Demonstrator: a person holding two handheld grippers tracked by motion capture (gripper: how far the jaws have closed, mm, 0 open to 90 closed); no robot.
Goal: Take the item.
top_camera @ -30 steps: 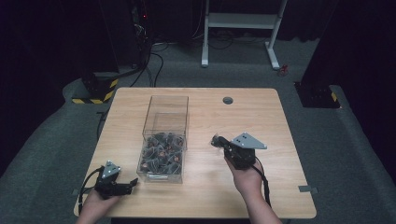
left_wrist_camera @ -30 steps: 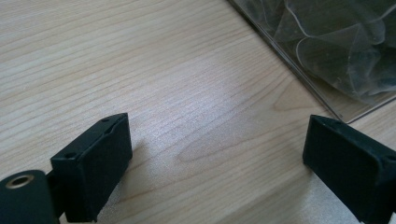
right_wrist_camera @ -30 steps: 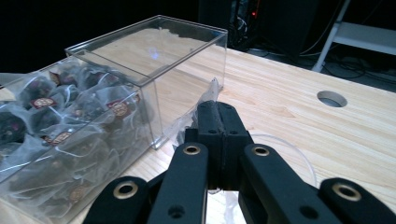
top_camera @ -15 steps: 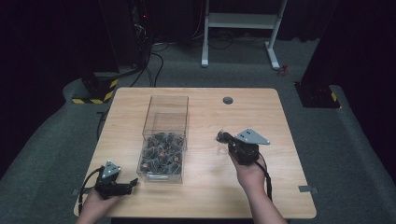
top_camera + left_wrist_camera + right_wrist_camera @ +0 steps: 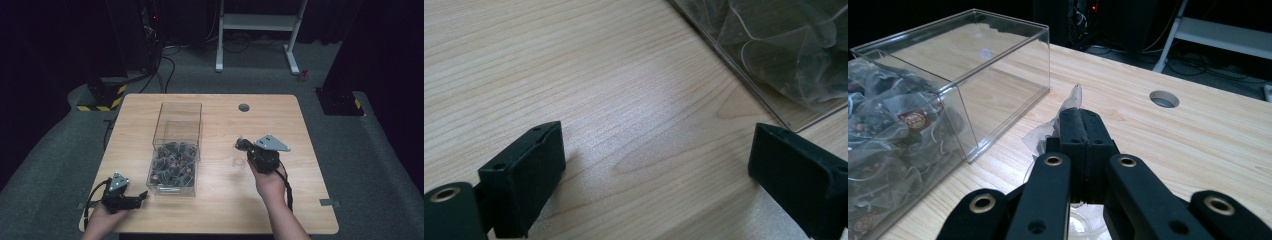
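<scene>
Right gripper (image 5: 1083, 125) is clamped on a clear packet (image 5: 1048, 135), just right of the clear box (image 5: 176, 145). Keep your pinch firm and lift clear of the box's wall. Left gripper (image 5: 659, 165) rests with jaws wide at the box's near-left corner. Table hole (image 5: 244, 107) sits beyond the box, out of your path.

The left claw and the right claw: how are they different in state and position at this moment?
The left claw is open, with bare table between its jaws; the right claw is shut on a clear wrapped piece. The left claw rests low at the table's near left corner, beside the clear box; the right claw is on the box's other side, carrying its piece. Both are black and hand-held.
</scene>
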